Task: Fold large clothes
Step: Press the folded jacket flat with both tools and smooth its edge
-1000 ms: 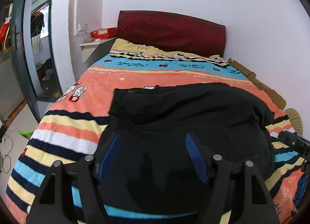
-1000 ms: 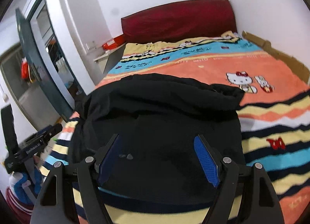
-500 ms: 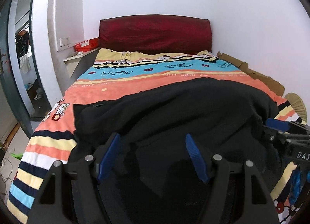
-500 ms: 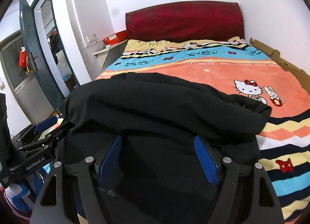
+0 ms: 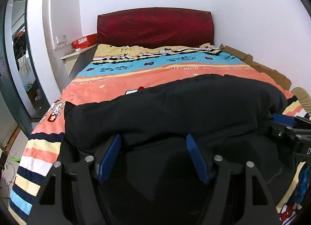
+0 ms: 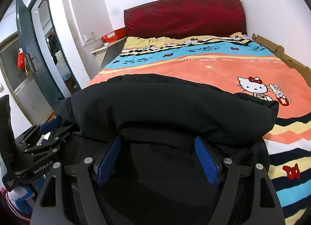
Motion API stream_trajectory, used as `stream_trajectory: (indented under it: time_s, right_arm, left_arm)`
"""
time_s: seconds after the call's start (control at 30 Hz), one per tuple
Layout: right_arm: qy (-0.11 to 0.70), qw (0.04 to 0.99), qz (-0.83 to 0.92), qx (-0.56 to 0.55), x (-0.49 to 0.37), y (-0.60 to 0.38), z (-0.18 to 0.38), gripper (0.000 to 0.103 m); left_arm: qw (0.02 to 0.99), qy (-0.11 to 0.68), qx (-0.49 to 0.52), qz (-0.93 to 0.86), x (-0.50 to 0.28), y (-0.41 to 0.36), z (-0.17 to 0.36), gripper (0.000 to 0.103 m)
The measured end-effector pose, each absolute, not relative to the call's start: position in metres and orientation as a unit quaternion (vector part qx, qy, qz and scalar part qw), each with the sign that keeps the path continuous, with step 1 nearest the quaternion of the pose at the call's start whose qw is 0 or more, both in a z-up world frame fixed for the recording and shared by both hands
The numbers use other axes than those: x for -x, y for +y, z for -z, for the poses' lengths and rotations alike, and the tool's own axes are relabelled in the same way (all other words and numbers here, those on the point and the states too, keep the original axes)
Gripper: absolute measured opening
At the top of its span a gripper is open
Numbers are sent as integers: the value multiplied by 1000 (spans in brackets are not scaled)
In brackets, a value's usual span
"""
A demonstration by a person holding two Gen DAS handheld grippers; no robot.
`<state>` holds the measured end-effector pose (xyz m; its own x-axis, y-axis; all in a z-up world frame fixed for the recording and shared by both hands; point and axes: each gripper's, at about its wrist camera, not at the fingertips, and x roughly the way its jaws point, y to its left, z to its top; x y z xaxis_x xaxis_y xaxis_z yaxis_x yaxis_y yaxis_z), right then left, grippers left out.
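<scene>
A large black garment (image 5: 175, 108) lies bunched across the near end of the bed; it also fills the right wrist view (image 6: 165, 108). My left gripper (image 5: 153, 141) is open, its blue fingers (image 5: 111, 153) wide apart with the garment's near edge between them. My right gripper (image 6: 157, 143) is open the same way, its fingertips at a thick fold of the cloth. Each gripper shows in the other's view: the right one (image 5: 287, 127) at the right edge, the left one (image 6: 44, 133) at the left edge. Whether the pads touch cloth is hidden.
The bed has a striped Hello Kitty blanket (image 6: 213, 69) and a dark red headboard (image 5: 155, 26). Flattened cardboard (image 5: 262, 65) lines the right wall. A shelf with a red box (image 5: 83, 42) is at the left, beside an open doorway (image 6: 38, 59).
Both grippers have pushed forward and low into the garment. Its far fold has bunched up higher and moved toward the headboard. The jaws stayed open.
</scene>
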<state>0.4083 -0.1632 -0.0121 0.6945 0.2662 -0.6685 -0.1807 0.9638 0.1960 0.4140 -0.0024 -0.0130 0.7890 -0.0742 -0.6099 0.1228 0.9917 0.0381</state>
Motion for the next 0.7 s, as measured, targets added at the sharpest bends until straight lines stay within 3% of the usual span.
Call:
stream_trajectory:
  time_s: [0.7]
  right_arm:
    - [446,888,-94,-59,-515,-169,44,83]
  left_arm:
    - [910,410,-42,39,-528,-6,41,72]
